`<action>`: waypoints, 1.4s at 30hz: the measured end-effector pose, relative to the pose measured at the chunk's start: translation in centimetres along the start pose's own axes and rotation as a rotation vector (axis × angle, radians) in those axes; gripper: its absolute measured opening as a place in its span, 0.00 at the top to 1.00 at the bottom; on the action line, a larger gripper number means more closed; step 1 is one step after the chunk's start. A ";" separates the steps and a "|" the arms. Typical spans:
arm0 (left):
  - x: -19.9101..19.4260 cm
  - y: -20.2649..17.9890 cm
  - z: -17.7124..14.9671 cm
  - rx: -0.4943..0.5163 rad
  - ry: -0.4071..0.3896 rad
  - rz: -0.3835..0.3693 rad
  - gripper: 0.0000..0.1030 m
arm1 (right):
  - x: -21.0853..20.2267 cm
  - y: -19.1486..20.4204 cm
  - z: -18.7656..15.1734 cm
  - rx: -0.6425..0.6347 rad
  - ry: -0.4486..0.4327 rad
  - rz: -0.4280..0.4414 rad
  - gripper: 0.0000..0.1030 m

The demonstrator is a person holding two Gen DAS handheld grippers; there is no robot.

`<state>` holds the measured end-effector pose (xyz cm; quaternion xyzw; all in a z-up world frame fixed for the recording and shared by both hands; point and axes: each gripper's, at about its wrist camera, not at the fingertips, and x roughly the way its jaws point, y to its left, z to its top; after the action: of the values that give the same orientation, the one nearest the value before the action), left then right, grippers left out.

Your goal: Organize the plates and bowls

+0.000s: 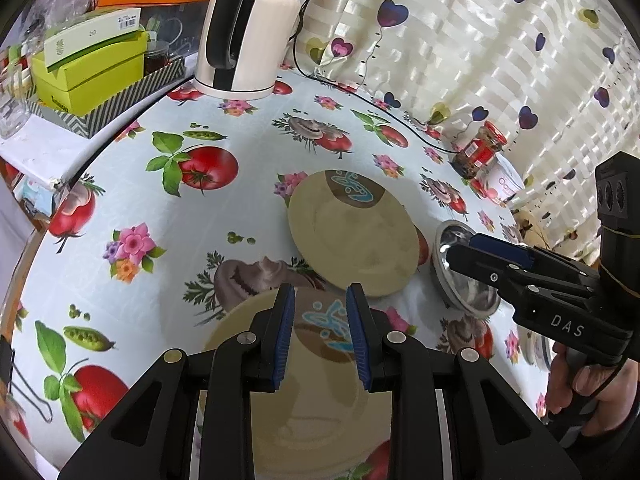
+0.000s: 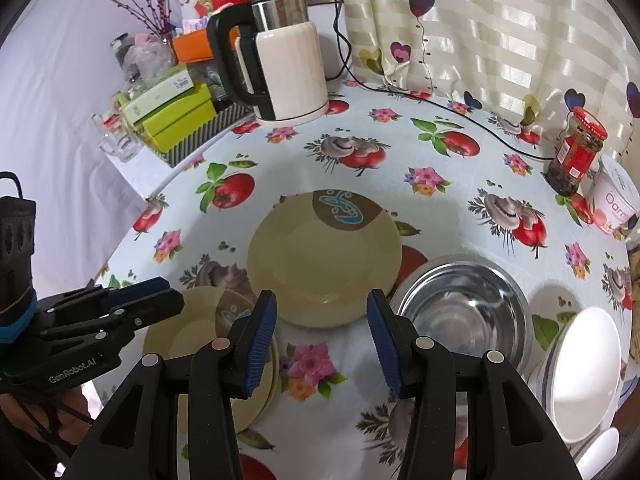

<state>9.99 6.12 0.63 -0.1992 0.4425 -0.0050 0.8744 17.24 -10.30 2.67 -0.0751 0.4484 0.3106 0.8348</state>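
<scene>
Left tool (image 1: 320, 332) hangs nearest, fingers apart with nothing between them, tilted down over the near beige plate (image 1: 304, 392). That plate lies flat on the desk (image 1: 120, 208), just on the viewer's side of the far beige plate (image 1: 354, 236), rims near or touching; too close to call. In the right wrist view the near plate shows a second rim under it, so likely a small stack already started.

Right tool (image 2: 322, 334) also stands open and empty, aimed at the near rim of the far beige plate, which sits flat and alone. Judgement: far plate is the next pick, to go onto the stack.

Steel bowl (image 2: 464, 312) sits upright just right of the far plate, rim nearly touching it. White bowls (image 2: 576, 376) lean tilted, nested, further right of the steel bowl, at the desk edge. Bowls grouped on one side of the far plate and plates on the other, so sorting by kind looks underway, not finished.

Beyond the far plate: red-lidded jar (image 2: 576, 152) and yogurt tub (image 2: 616, 196) back right by the curtain (image 2: 480, 40). Electric kettle (image 2: 280, 60) back left, cord trailing behind the plate. Green boxes (image 2: 176, 116) further left of the kettle. None of these are in the way.
</scene>
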 end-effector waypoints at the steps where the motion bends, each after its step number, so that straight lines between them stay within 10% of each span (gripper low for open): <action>1: 0.2 0.0 0.3 -0.002 0.001 0.000 0.73 | 0.2 -0.2 0.3 -0.001 0.002 0.000 0.55; 42: 8.9 2.4 3.6 -0.118 0.117 0.008 0.73 | 11.4 -5.4 5.6 -0.036 0.222 -0.009 0.63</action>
<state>17.78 7.88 -5.18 -0.2479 0.4933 0.0129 0.8337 28.97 -7.21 -3.99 -0.1258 0.5320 0.3047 0.7800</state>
